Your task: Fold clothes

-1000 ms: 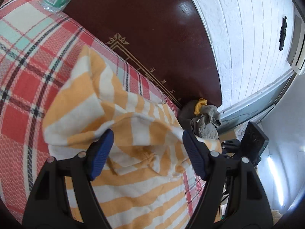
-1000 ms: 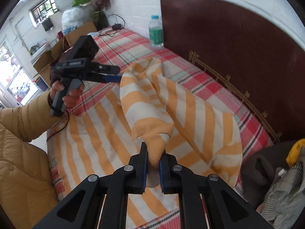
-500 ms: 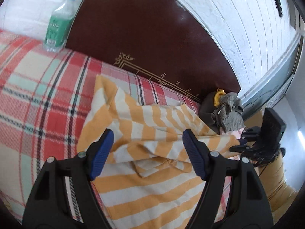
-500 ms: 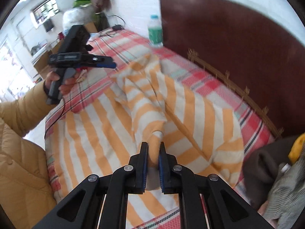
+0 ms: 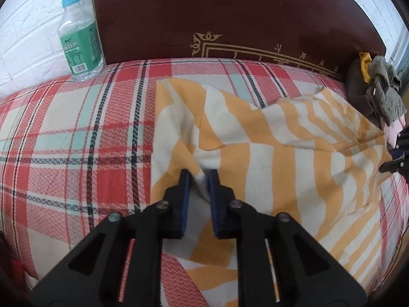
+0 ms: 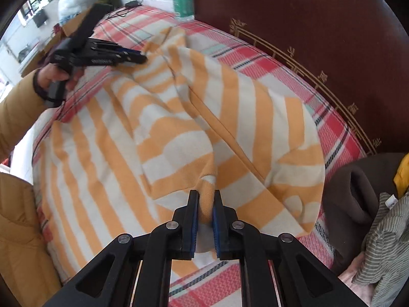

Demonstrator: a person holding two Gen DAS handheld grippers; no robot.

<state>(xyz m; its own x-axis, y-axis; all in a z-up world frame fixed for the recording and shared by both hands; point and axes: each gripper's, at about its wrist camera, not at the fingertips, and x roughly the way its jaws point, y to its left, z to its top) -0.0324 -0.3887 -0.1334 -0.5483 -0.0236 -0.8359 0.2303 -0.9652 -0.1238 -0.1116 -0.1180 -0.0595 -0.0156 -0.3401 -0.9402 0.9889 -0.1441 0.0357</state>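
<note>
An orange-and-white striped garment [image 5: 281,153] lies spread and rumpled on the plaid bed; it also shows in the right wrist view [image 6: 179,117]. My left gripper [image 5: 199,176] has closed onto a fold at the garment's left edge, with cloth between its blue pads. It shows from the side in the right wrist view [image 6: 138,57], held in a hand. My right gripper [image 6: 206,197] is shut on a bunched orange fold at the garment's near right end. Its black tip shows at the right edge of the left wrist view [image 5: 393,165].
A red plaid sheet [image 5: 76,140] covers the bed, against a dark brown headboard [image 5: 230,12]. A water bottle [image 5: 79,38] stands at the back left corner. A pile of brown and grey clothes [image 6: 370,204] sits at the right end of the bed.
My left gripper was open above the garment; it has moved down to the left edge and closed on a fold. The right gripper keeps its hold.
</note>
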